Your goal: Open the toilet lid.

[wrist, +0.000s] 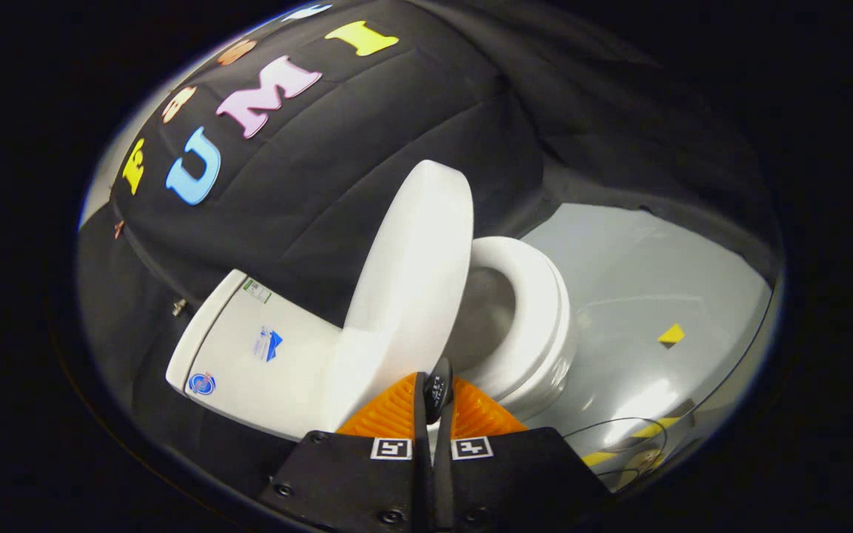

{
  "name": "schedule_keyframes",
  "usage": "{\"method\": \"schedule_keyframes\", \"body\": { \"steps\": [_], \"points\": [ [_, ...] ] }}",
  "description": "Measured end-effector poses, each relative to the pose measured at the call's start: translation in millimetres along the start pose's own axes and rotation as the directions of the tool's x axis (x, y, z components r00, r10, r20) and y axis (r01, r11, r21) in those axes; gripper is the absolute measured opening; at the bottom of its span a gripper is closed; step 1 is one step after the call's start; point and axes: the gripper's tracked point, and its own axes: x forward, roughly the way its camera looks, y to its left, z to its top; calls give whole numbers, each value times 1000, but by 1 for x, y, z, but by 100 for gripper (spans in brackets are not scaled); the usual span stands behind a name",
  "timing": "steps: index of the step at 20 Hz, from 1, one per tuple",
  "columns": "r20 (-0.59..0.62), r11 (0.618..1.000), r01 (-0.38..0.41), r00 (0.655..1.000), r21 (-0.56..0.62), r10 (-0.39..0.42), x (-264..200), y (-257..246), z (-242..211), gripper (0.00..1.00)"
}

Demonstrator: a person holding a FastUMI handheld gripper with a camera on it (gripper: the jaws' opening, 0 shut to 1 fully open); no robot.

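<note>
Claw (434, 385) clenched on small dark tab beside raised white toilet lid (412, 274).

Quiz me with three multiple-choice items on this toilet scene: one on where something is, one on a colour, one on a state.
1. Where is the yellow marker?
A. on the grey floor beyond the bowl
B. on the tank
C. on the lid

2. What colour is the toilet seat?
A. black
B. white
C. blue

3. How is the lid?
A. flat shut
B. raised
C. taken off

Answers:
1 A: the yellow marker lies on the floor.
2 B: the seat is white.
3 B: the lid stands raised off the seat, just ahead of the gripper, whose fingers are closed together.
</note>
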Motion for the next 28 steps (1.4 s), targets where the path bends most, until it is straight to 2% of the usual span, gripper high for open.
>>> {"method": "schedule_keyframes", "body": {
  "steps": [5, 13, 20, 28],
  "points": [
    [52, 979, 69, 997, -192, -60, -23, 59, 19, 5],
    [118, 931, 124, 989, -343, -88, -39, 120, 21, 5],
    [169, 871, 111, 985, -479, -32, -49, 193, 16, 5],
    [173, 818, 31, 981, -574, 84, -46, 274, -13, 5]
  ]
}}
